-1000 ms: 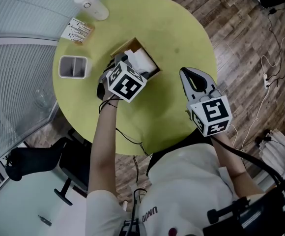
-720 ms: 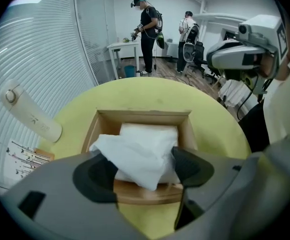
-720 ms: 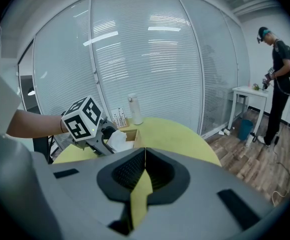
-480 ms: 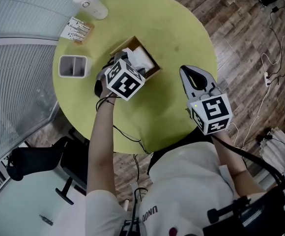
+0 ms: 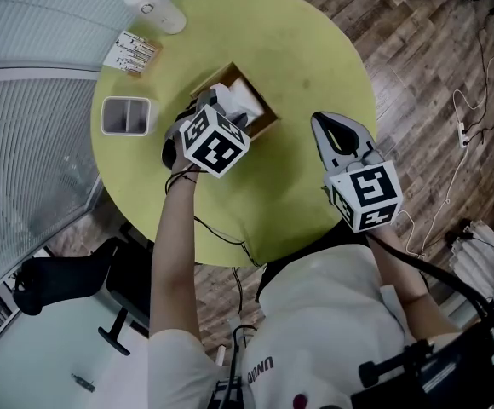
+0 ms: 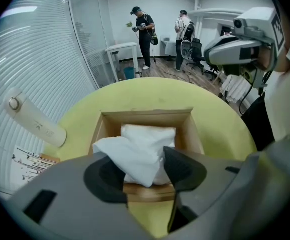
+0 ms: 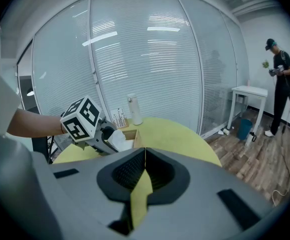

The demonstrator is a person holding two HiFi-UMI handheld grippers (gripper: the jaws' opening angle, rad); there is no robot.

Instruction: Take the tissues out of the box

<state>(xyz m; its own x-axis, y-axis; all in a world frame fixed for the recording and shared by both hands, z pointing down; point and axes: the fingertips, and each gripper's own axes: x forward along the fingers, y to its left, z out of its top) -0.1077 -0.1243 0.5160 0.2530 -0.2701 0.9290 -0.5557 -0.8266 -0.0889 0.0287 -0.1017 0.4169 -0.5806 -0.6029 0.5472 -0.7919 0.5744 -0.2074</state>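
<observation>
In the head view, a round yellow-green worktop [image 5: 315,66] stood on a wood-plank floor [image 5: 417,49]. Near its middle sat an open-topped cardboard box [image 5: 269,118] with white tissues [image 5: 240,100] bunched up out of it. The left hand-held gripper [image 5: 216,112] was over the near side of the box, with its marker cube facing up. The right hand-held gripper [image 5: 330,133] was over the near right part of the worktop, well apart from the box. Along the far left edge stood a white bottle [image 5: 156,8], then a small stack of leaflets [image 5: 134,54], then a white two-compartment tray [image 5: 127,115]. In the left gripper view, a tuft of tissue rose from the box and drooped over its near wall, right between the jaws. The jaws were closing on it, the dark pads [image 6: 185,169] close at either side of the tuft with a gap between them. Two people [image 6: 145,29] stood far back in the room. In the right gripper view, that gripper's jaws were pressed together with nothing between them, and only a sliver of worktop showed below. Beyond them, the other gripper's cube hung by the box, with a curved glass wall [image 7: 150,59] of blinds behind.
</observation>
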